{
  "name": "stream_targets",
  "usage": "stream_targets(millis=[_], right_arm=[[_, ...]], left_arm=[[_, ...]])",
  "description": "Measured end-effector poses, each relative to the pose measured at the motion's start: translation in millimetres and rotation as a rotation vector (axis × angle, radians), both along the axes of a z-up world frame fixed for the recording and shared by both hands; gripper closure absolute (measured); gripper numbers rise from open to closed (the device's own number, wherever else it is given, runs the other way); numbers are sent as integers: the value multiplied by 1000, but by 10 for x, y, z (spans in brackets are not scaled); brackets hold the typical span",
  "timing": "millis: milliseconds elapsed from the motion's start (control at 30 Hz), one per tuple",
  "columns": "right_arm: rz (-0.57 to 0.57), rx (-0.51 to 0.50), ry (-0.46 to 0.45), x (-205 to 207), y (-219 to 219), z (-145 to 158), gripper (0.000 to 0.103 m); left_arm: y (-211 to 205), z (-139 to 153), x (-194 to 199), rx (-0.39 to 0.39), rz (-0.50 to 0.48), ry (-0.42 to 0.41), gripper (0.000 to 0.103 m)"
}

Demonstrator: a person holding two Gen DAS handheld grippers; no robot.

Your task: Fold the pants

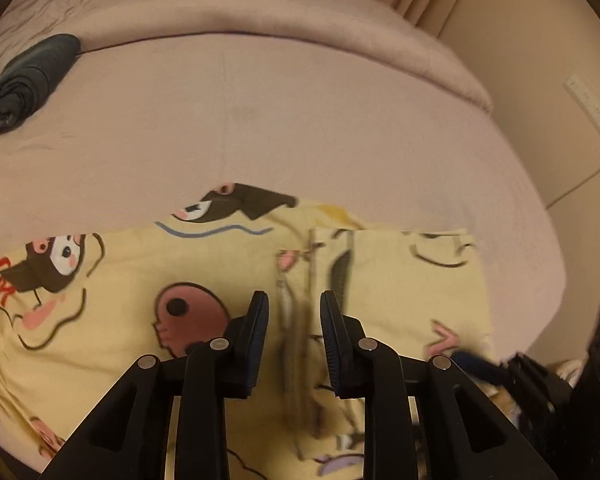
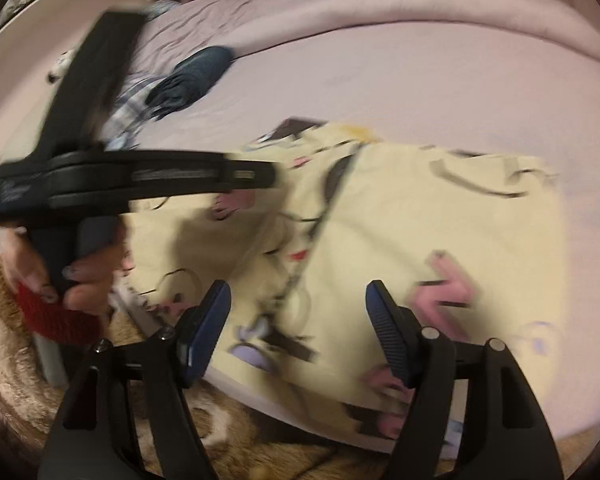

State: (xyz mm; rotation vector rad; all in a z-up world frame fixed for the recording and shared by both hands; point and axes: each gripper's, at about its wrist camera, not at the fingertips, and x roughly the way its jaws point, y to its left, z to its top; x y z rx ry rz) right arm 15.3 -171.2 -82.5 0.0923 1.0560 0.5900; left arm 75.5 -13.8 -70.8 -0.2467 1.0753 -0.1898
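Pale yellow cartoon-print pants (image 1: pixel 220 280) lie spread on the pink bed near its front edge, also in the right wrist view (image 2: pixel 420 220). My left gripper (image 1: pixel 294 300) is open and empty, hovering over the pants' middle seam; it appears from the side in the right wrist view (image 2: pixel 274 174), held by a hand. My right gripper (image 2: pixel 298 292) is open and empty above the pants' near part by the bed edge. Its blurred tip shows at the lower right of the left wrist view (image 1: pixel 480 364).
A dark folded garment (image 1: pixel 28 76) lies at the back left of the bed (image 1: pixel 260 120), also in the right wrist view (image 2: pixel 192 76), beside plaid cloth (image 2: pixel 134 100). A rolled duvet (image 1: pixel 260 8) lines the far side. A tan rug (image 2: pixel 220 432) covers the floor below.
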Motion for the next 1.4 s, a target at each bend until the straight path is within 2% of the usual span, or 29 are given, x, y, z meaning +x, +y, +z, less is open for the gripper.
stream_targets(millis=[100, 200, 233, 267, 333, 367, 500, 567, 600, 667, 733, 800, 867, 933, 1000, 1033, 1067, 1100, 1133, 1200, 1267, 1300, 1333, 1400], right_arm=[[-89, -104, 2, 90, -168, -127, 29], [-126, -167, 56, 129, -258, -332, 29], [-117, -165, 34, 81, -261, -345, 29], [-108, -172, 4, -7, -322, -375, 29], [-92, -195, -3, -79, -322, -407, 29], [-94, -199, -6, -122, -348, -414, 29], [-96, -193, 45, -210, -453, -391, 29], [-86, -188, 87, -224, -514, -359, 29], [-77, -171, 113, -254, -593, -340, 29], [-69, -70, 171, -156, -737, -230, 29], [-81, -2, 123, 5, -833, -63, 29], [-114, -48, 43, 199, -840, 58, 29], [-147, -76, -7, 437, -797, 47, 29], [-169, -99, 29, 669, -722, -138, 29], [-172, -143, 73, 801, -632, -359, 29], [-166, -173, 80, 840, -579, -490, 26], [-157, -192, 26, 827, -523, -529, 24], [-147, -205, -13, 807, -472, -526, 16], [-140, -229, -20, 806, -412, -550, 11], [-159, -256, -30, 825, -330, -557, 5], [-173, -298, -38, 826, -273, -518, 6], [-178, -308, -42, 804, -259, -467, 11], [-174, -300, -54, 763, -233, -392, 19], [-141, -239, -93, 624, -119, -214, 20]], left_arm=[[-165, -31, -114, -61, -38, -18, 79], [-311, -291, -220, -78, -80, 61, 79], [-341, -415, -252, -63, -101, 115, 80], [-372, -480, -318, -41, -104, 103, 80], [-413, -450, -447, 8, -101, 35, 80], [-420, -447, -489, 18, -105, 43, 80], [-259, -433, -637, -7, -92, 79, 80], [-154, -428, -729, -45, -76, 96, 80], [-119, -423, -752, -62, -70, 101, 80], [-12, -379, -825, -89, -60, 98, 80], [54, -361, -885, -121, -50, 105, 79], [133, -332, -930, -156, -37, 98, 80], [213, -303, -991, -132, -5, 84, 79], [398, -261, -1067, -91, 33, 82, 79], [513, -242, -1092, -85, 57, 79, 79], [605, -219, -1117, -88, 76, 73, 76], [720, -187, -1147, -90, 101, 64, 74], [816, -160, -1170, -92, 123, 55, 67], [944, -122, -1199, -93, 156, 42, 60], [1270, -29, -1264, -83, 241, 8, 53], [1536, 58, -1298, -58, 326, -17, 52], [1688, 111, -1314, -48, 375, -29, 50], [1912, 154, -1373, -42, 434, -44, 45], [2244, 182, -1456, -43, 510, -70, 38]])
